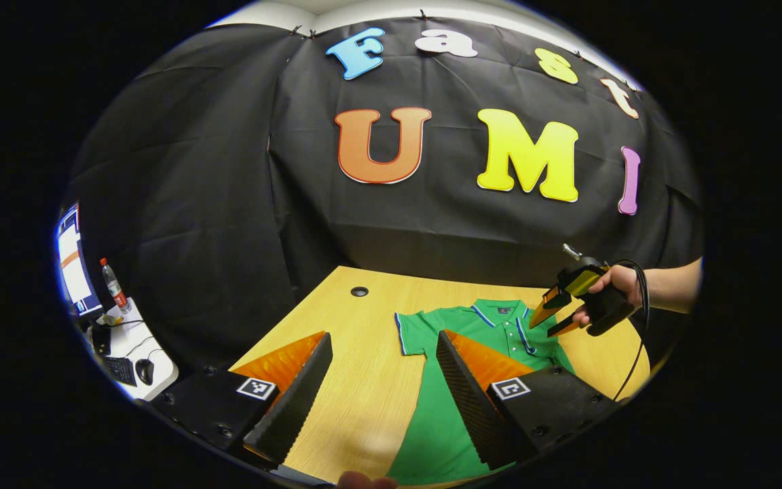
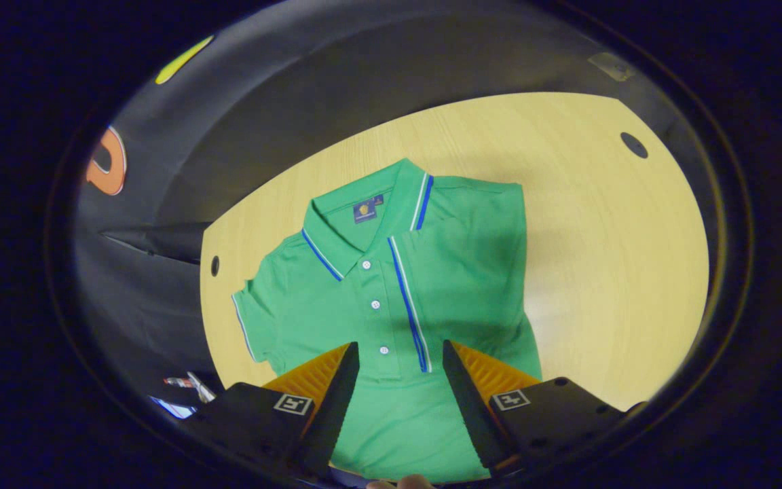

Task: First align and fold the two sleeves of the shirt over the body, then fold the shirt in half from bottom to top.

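Green shirt (image 2: 391, 299) lying flat, centre of right gripper view, on wooden table (image 2: 608, 258). You are holding right gripper (image 2: 401, 373) and left gripper (image 1: 384, 367) above it, fingers spread, gripping nothing. Risk: pinching placket instead of sleeve (image 2: 255, 326), dragging body askew.

No readable text, label or number anywhere

One green polo shirt (image 2: 391, 299) lies on one wooden bench (image 2: 608, 272), ahead of the right claw (image 2: 401, 373). Four white buttons (image 2: 375, 305) run down its placket. Two claws: the left claw (image 1: 384, 370) and the right. Off to the left claw's left stand one bottle (image 1: 114, 285), one keyboard (image 1: 119, 370) and one mouse (image 1: 144, 370).
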Motion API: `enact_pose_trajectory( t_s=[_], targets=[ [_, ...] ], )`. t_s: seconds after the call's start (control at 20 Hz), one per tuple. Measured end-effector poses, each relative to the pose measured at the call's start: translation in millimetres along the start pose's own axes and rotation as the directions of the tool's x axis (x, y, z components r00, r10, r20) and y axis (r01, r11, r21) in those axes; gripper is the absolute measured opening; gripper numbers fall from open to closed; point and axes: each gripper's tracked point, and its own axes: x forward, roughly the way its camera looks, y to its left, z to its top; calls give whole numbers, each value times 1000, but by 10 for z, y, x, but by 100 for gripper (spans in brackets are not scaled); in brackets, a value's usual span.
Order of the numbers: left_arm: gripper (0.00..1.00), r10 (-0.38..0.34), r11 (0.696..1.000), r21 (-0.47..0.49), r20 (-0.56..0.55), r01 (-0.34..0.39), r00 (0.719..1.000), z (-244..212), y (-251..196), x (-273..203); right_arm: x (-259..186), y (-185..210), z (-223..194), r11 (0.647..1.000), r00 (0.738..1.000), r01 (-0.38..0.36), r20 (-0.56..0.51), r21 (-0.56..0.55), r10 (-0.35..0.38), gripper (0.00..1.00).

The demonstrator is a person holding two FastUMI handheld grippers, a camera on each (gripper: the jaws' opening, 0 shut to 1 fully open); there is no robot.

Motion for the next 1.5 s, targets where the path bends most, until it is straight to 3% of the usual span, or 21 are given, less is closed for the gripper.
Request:
enact_pose_trajectory(
  t_s=[0.15,0.2,0.25,0.3,0.35,0.4,0.45,0.5,0.55,0.7,0.9,1.2,1.5],
  targets=[
    [99,-56,998,15,-12,57,998,-15,-68,65,-274,-102,-220,999,999,18,43,-29,-17,70],
    [99,-78,997,20,-13,78,997,7,-81,97,-389,-144,-312,998,997,20,71,-54,-17,80],
    [99,-100,995,21,-19,100,995,-6,-104,118,-505,-229,-418,994,994,46,102,-99,-35,80],
    [99,-119,993,19,-24,119,993,-17,-126,171,-637,-288,-505,986,989,63,144,-152,-41,73],
    [99,-137,990,12,-39,137,990,-41,-129,203,-767,-359,-611,975,981,90,189,-205,-51,79],
    [99,-145,989,7,-50,146,988,-57,-125,245,-932,-395,-725,963,971,105,235,-247,-45,91],
    [99,-158,987,1,-67,159,985,-93,-111,286,-1089,-433,-844,951,960,119,279,-286,-36,91],
    [99,-172,985,-7,-81,172,982,-146,-126,330,-1245,-462,-949,937,944,133,329,-322,-21,80],
    [99,-187,982,-21,-99,186,977,-189,-120,362,-1389,-493,-1054,922,926,147,378,-359,0,91],
    [99,-246,969,-62,-161,239,956,-342,-193,542,-1670,-566,-1510,890,886,143,457,-434,81,91],
    [98,-331,943,-153,-304,297,893,-563,-302,849,-1851,-841,-2050,862,882,180,466,-475,73,91],
    [99,-376,922,-261,-437,285,817,-639,-276,1447,-2076,-1062,-2300,876,875,191,481,-444,53,91],
    [100,-428,895,-384,-594,227,681,-708,-248,2058,-2166,-1238,-2351,897,876,187,482,-402,33,91]
  ],
)
